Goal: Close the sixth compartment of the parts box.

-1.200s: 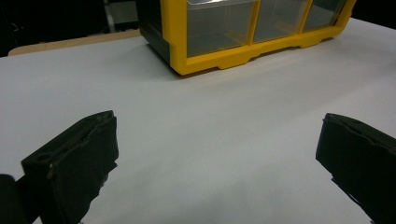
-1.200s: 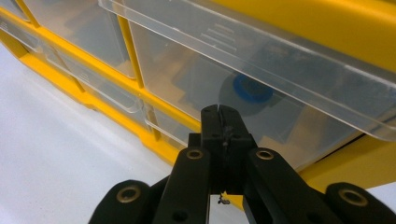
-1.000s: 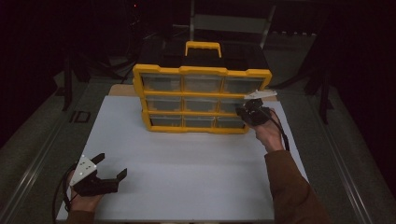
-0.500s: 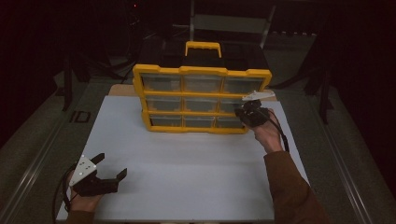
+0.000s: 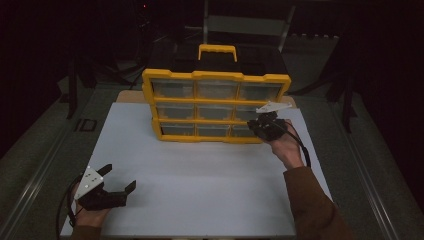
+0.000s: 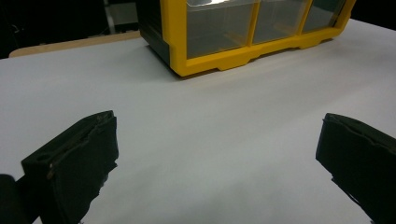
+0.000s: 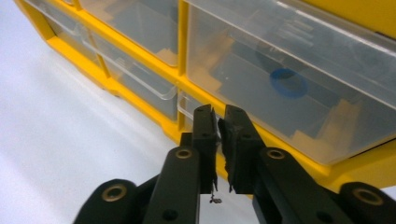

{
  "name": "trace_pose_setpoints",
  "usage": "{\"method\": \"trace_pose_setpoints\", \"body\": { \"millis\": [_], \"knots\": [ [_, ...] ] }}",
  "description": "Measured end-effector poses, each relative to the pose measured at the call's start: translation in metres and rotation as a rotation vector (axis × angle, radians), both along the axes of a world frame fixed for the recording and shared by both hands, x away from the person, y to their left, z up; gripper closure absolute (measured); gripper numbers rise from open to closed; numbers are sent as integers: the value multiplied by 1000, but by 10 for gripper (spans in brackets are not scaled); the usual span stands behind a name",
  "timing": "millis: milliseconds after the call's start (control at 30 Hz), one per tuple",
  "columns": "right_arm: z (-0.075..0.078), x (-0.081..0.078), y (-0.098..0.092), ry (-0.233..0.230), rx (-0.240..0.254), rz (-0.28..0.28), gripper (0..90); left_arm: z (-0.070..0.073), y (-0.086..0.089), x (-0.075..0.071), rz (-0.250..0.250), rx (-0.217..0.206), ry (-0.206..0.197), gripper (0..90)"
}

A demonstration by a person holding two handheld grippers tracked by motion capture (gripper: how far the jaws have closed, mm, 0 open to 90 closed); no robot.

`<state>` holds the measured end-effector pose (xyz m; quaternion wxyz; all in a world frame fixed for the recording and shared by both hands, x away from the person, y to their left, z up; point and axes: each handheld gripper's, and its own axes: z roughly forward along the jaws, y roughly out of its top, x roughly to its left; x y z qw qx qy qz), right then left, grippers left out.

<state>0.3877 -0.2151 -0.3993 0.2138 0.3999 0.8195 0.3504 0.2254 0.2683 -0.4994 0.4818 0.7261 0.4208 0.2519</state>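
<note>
A white counter (image 5: pixel 200 170) is seen in a dark room, with a yellow drawer organizer (image 5: pixel 216 106) standing upright at its far side. The right gripper (image 5: pixel 257 127) is held against the organizer's lower right drawer (image 7: pixel 191 108); its fingers (image 7: pixel 204 135) are nearly together at the clear drawer front and have just been opening slightly, a thin gap being left between them. The left gripper (image 5: pixel 117 182) is rested near the counter's near left corner, well apart from the organizer, its fingers (image 6: pixel 77 158) spread wide with nothing between them
</note>
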Motion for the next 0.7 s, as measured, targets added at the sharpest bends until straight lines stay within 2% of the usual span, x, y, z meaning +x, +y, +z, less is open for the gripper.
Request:
{"method": "trace_pose_setpoints", "body": {
  "millis": [233,467,700],
  "knots": [
    [2,-9,3,-6,-10,39,707,0,0,0,1,1,1,0],
    [4,-16,2,-13,-2,48,600,0,0,0,2,0,1,0],
    [3,-26,-1,-30,0,39,402,0,0,0,2,4,3,0]
  ]
}}
